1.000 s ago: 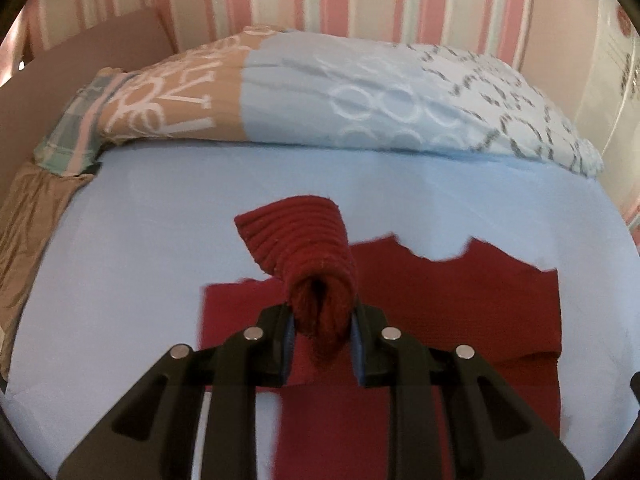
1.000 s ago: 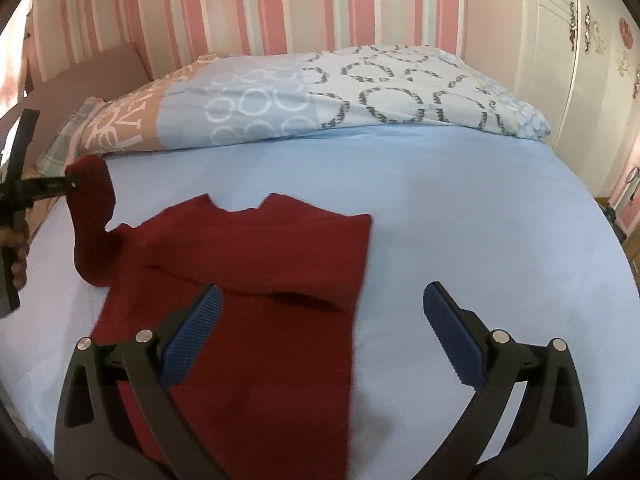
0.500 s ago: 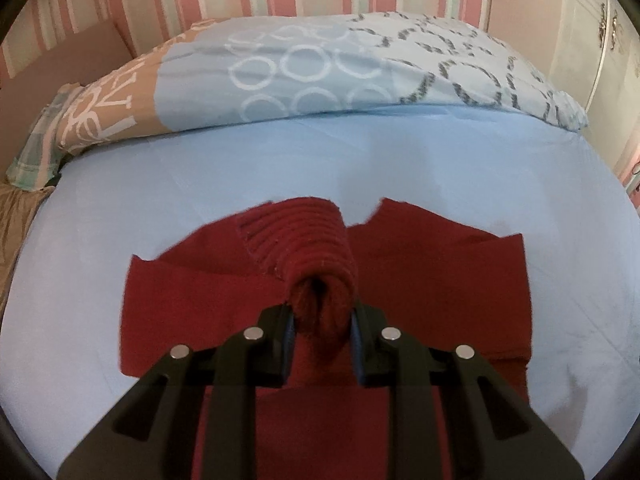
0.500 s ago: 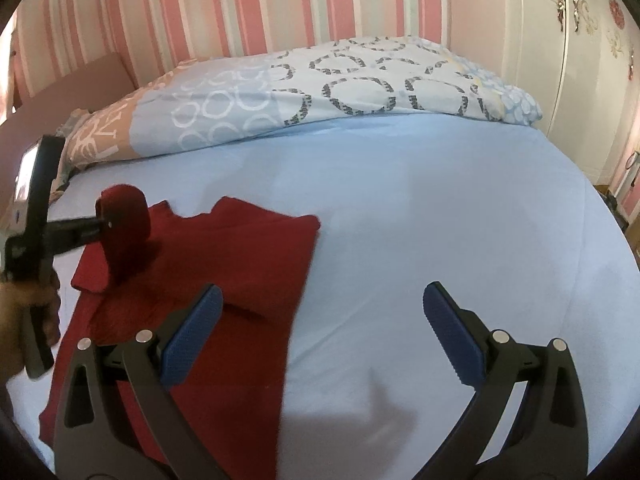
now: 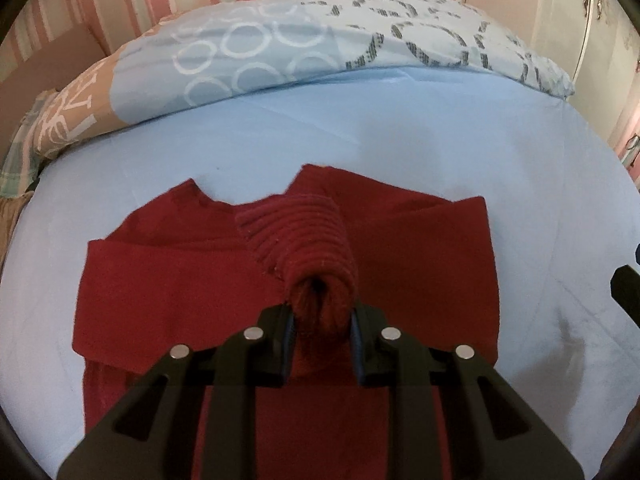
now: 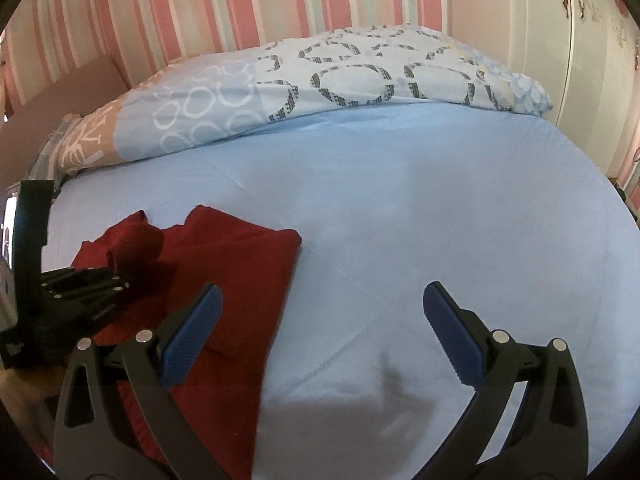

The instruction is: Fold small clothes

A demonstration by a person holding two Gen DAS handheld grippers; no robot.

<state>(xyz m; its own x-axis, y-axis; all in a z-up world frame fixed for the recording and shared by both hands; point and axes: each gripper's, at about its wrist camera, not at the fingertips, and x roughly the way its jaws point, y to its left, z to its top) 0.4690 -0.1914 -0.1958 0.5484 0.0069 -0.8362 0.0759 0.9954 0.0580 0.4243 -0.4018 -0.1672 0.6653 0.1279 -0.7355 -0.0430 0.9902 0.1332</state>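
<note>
A dark red knitted sweater (image 5: 420,264) lies flat on the light blue bed sheet (image 5: 360,136), its right sleeve folded in over the body. My left gripper (image 5: 322,316) is shut on the ribbed cuff (image 5: 304,228) of the other sleeve and holds it just above the middle of the sweater. In the right wrist view the sweater (image 6: 240,272) lies at the lower left, with the left gripper (image 6: 110,270) and the bunched cuff (image 6: 134,242) over it. My right gripper (image 6: 320,312) hangs open over bare sheet to the right of the sweater, nothing between its blue pads (image 6: 448,320).
A patterned duvet (image 6: 320,80) is piled along the far side of the bed under a striped wall. A white wardrobe (image 6: 580,40) stands at the right. A checked cloth (image 5: 20,148) lies at the far left edge. Blue sheet (image 6: 440,208) stretches to the right of the sweater.
My left gripper has carried the cuff to the right, from the sweater's left side to over its middle, and lower. The right gripper has shifted right, away from the sweater, still open.
</note>
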